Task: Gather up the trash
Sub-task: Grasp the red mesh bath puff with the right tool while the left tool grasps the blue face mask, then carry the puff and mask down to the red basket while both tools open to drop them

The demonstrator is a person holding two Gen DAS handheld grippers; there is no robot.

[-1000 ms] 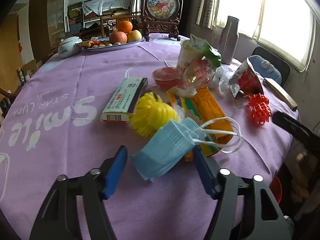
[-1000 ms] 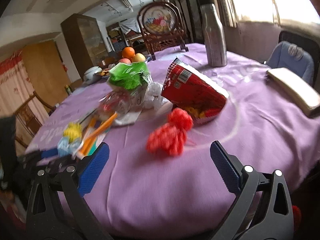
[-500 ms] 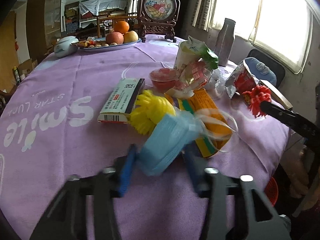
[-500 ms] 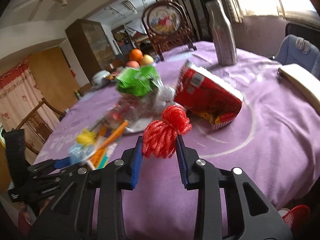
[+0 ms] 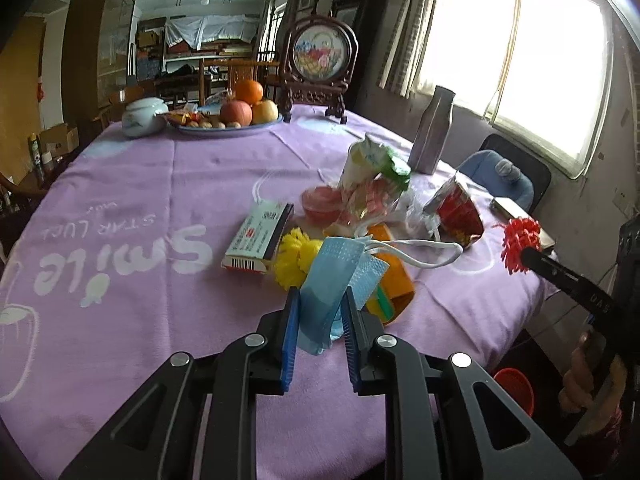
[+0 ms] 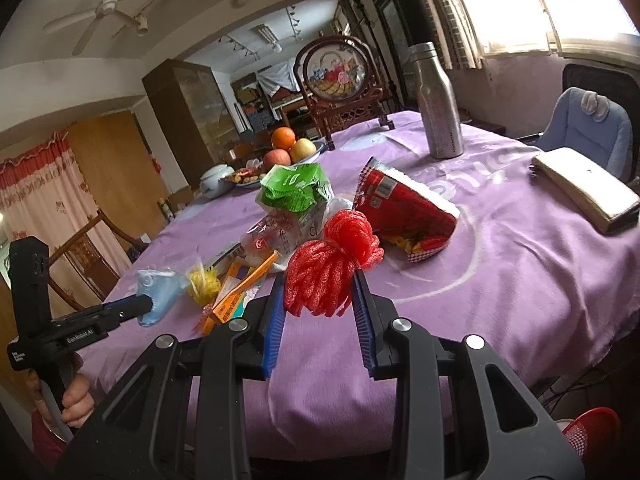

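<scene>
My left gripper [image 5: 319, 300] is shut on a blue face mask [image 5: 332, 276] and holds it above the purple tablecloth [image 5: 140, 280]; its white loops [image 5: 416, 252] trail to the right. My right gripper [image 6: 319, 286] is shut on a red mesh ball [image 6: 328, 268], lifted off the table; it also shows at the right of the left wrist view [image 5: 520, 240]. On the table lie a yellow mesh ball [image 5: 294, 260], an orange packet [image 5: 394, 280], a white box [image 5: 260, 236], a red chip bag [image 6: 404, 208] and a green-topped wrapper [image 6: 296, 192].
A steel bottle [image 6: 438, 104], a fruit plate [image 5: 232, 120], a white lidded jar [image 5: 142, 116] and a framed round picture [image 5: 320, 60] stand farther back. A tan case [image 6: 584, 188] lies at the right edge. A red basket [image 5: 516, 392] sits on the floor by the table.
Both grippers have shut: the left on the blue mask, the right on the red mesh ball. Both things have been lifted off the cloth and drawn back toward the table's near edge.
</scene>
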